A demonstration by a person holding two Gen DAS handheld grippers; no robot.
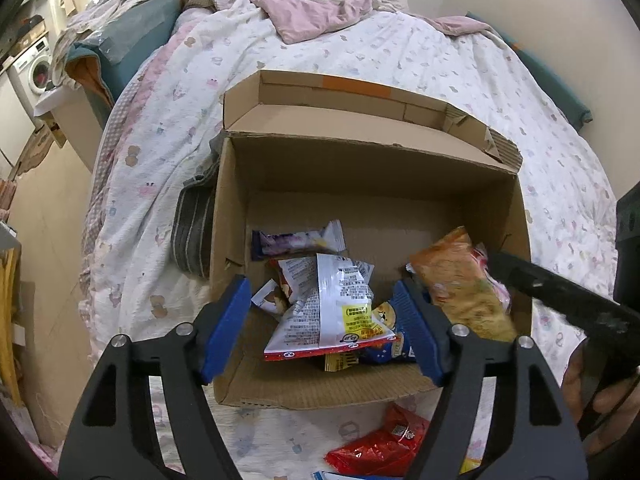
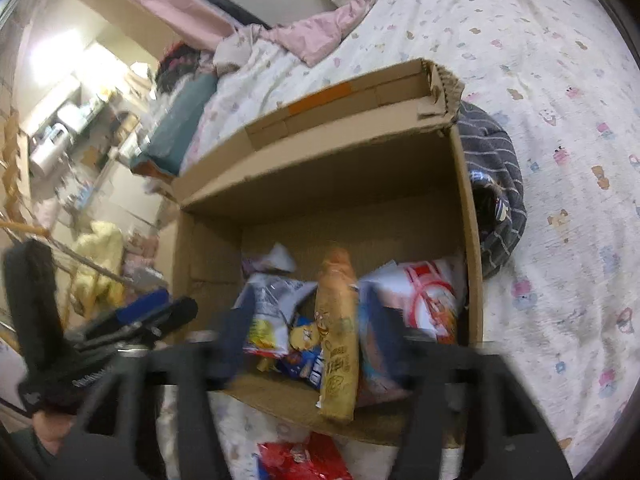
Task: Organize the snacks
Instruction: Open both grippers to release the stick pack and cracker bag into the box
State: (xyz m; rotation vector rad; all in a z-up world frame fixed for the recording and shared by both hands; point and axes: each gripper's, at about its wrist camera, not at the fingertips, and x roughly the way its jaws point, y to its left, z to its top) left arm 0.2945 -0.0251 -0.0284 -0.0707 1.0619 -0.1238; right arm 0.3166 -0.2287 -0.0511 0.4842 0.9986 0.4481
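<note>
Bedspread under snack-filled cardboard box

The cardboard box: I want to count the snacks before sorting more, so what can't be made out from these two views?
- Lower packets in the cardboard box: left wrist view, covered by the white packet.
- Red packet on the bed: cut off by the frame edge and gripper arms.
- Tall yellow packet: right wrist view, motion blur smears its print.
- Right gripper fingertips: blurred.
</note>
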